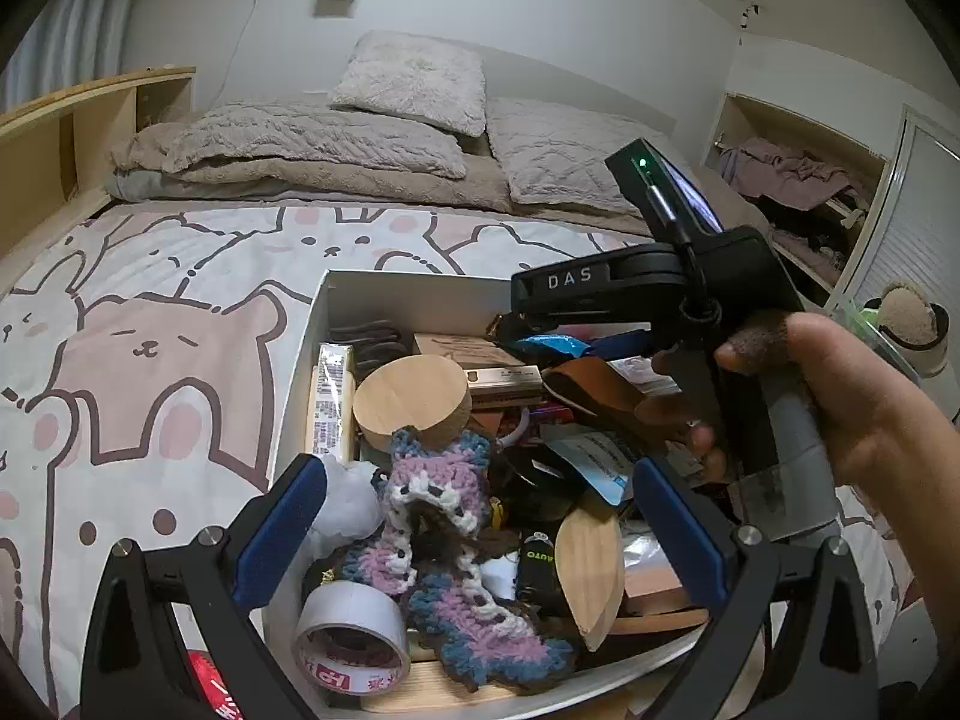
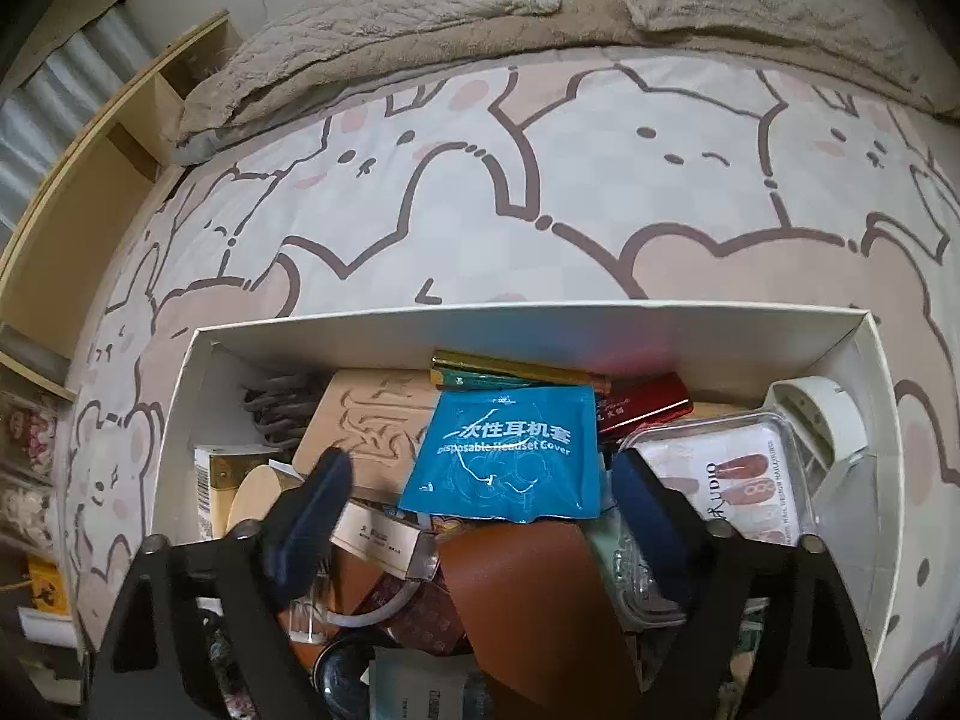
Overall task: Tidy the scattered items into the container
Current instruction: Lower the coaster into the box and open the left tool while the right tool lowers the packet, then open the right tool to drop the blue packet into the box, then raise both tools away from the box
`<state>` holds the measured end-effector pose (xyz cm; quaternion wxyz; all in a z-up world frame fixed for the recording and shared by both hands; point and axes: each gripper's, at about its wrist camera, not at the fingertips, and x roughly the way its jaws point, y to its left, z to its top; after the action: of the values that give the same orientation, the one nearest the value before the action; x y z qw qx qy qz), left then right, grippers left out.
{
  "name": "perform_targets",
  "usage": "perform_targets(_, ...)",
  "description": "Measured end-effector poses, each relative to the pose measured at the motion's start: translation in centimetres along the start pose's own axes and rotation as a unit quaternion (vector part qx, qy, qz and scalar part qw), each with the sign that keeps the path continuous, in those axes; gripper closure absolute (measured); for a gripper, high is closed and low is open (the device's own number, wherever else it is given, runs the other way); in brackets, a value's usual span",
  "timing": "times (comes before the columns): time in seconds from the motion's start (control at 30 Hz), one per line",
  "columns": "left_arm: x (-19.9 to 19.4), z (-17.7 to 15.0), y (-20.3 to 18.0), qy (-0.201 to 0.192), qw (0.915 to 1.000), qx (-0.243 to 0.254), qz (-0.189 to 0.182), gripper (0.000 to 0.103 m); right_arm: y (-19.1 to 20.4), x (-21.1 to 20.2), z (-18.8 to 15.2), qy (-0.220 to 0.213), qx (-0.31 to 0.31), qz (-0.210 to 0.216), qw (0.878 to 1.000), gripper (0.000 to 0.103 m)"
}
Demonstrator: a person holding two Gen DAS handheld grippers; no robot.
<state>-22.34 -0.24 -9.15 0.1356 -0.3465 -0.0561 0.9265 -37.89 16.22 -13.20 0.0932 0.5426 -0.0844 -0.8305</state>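
Note:
A white box [image 1: 312, 324] [image 2: 336, 324] sits on the bed, packed with items. My left gripper [image 1: 480, 516] is open over its near end, above a crocheted purple-blue piece [image 1: 444, 546], a tape roll [image 1: 351, 639] and a round wooden block [image 1: 411, 399]. My right gripper [image 2: 480, 510] is open over the far end, just above a blue headset-cover packet [image 2: 507, 456] and a brown leather piece [image 2: 528, 594]. In the left wrist view the right gripper [image 1: 576, 339] shows with a hand [image 1: 864, 408] on its handle.
The bear-print bedsheet [image 1: 150, 312] surrounds the box. Pillows and a blanket [image 1: 336, 144] lie at the head of the bed. A wooden shelf [image 1: 54, 132] stands on the left. An open closet with clothes [image 1: 798, 180] and a plush toy [image 1: 909, 318] are on the right.

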Motion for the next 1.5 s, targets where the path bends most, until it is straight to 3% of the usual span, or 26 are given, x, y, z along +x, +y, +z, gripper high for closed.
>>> perform_targets(0.1,-0.2,0.0,0.0,-0.002,1.0000,0.002,0.005,0.000,0.2,-0.7,-0.1,-0.018,-0.018,-0.030,0.999,0.000)
perform_targets(0.53,-1.5,0.1,-0.3,-0.014,0.9997,0.006,0.020,0.000,-1.8,-4.7,-2.1,-0.068,-0.022,-0.027,0.997,0.000)
perform_targets(1.07,-4.9,0.0,-1.2,-0.042,0.9978,0.026,0.044,0.000,-0.8,-11.8,-8.7,-0.169,-0.079,0.008,0.982,0.000)
perform_targets(1.5,-8.3,-0.3,-2.1,-0.070,0.9953,0.041,0.053,0.000,-1.9,-17.1,-14.8,-0.257,-0.091,-0.025,0.962,0.000)
